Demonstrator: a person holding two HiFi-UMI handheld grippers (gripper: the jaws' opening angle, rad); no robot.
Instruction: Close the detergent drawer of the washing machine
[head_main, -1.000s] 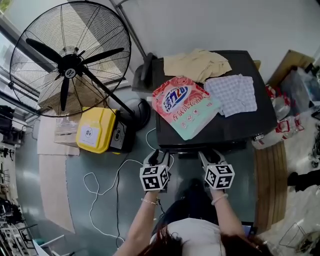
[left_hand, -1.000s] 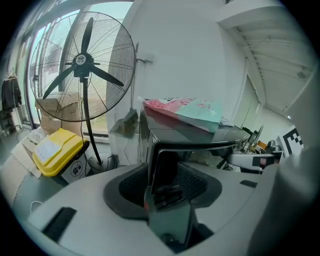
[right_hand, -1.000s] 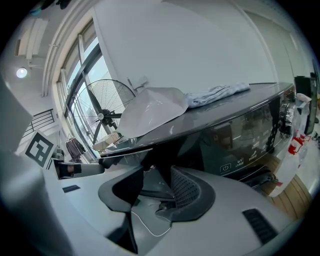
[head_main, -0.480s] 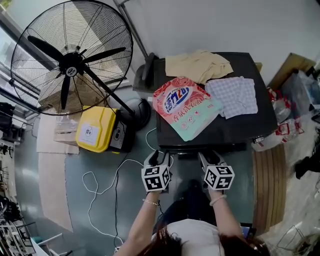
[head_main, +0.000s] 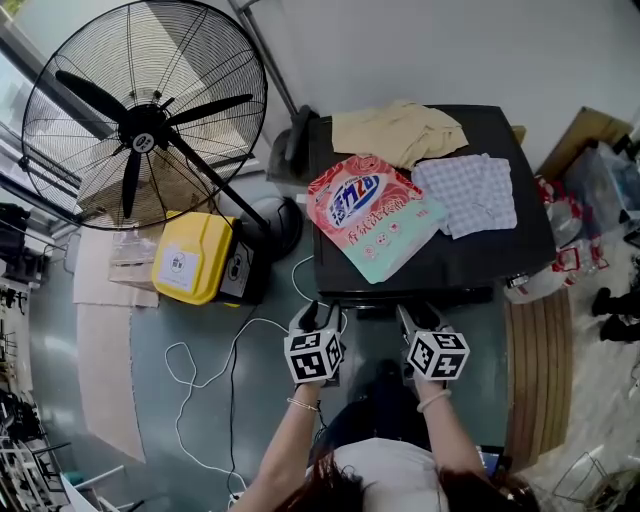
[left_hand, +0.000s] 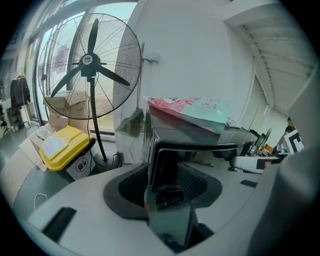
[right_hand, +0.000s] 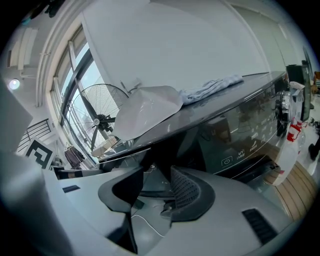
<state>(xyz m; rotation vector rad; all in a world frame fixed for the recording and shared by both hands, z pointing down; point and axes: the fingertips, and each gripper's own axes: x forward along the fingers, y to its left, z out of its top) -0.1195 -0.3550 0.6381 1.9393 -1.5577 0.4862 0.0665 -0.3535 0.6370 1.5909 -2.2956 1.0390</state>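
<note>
Detergent drawer (left_hand: 170, 222) is protruding from the washing machine's (head_main: 470, 250) front edge. Left gripper (left_hand: 167, 192) jaws are grasping it, right gripper (right_hand: 155, 187) jaws are hanging released. Closing is not yet done.

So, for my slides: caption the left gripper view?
Left gripper on the washing machine's detergent drawer; detergent bag on top, fan behind.

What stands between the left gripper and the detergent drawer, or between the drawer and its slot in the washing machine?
Nothing visible does. The glossy black detergent drawer sits between the jaws of the left gripper, and nothing shows between it and the black washing machine.
</note>
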